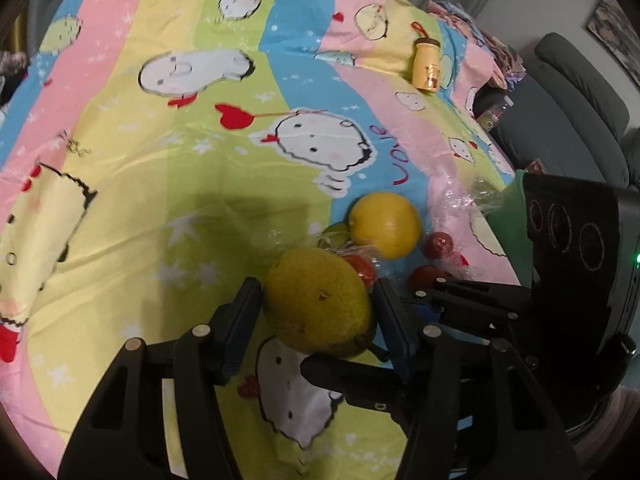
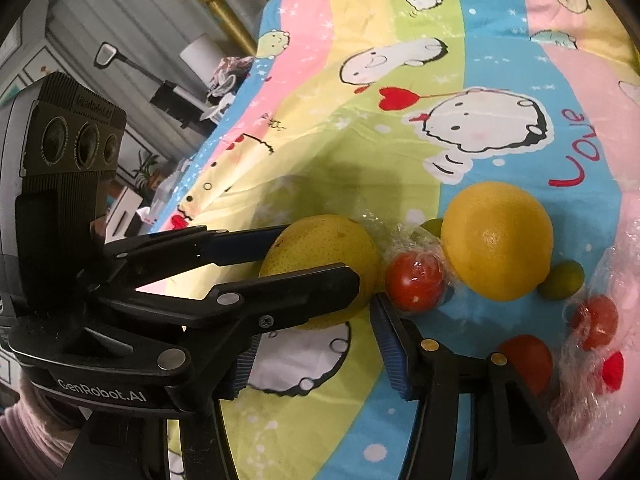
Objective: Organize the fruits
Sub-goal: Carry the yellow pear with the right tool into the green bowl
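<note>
Cartoon bedsheet (image 1: 120, 208) underneath, left tongs (image 1: 318, 304) clamped on pear (image 1: 316, 300), right tongs (image 2: 312, 344) apart.

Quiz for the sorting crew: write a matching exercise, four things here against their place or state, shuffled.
1 large yellow-green pear
2 round yellow-orange citrus
3 small red tomato
4 small yellow bottle with red loop

A wrapped in clear film
B far off, alone on the cartoon-print cloth
C clamped in the left gripper
D bare, mid-cluster

Pairs: 1-C, 2-D, 3-A, 4-B
</note>
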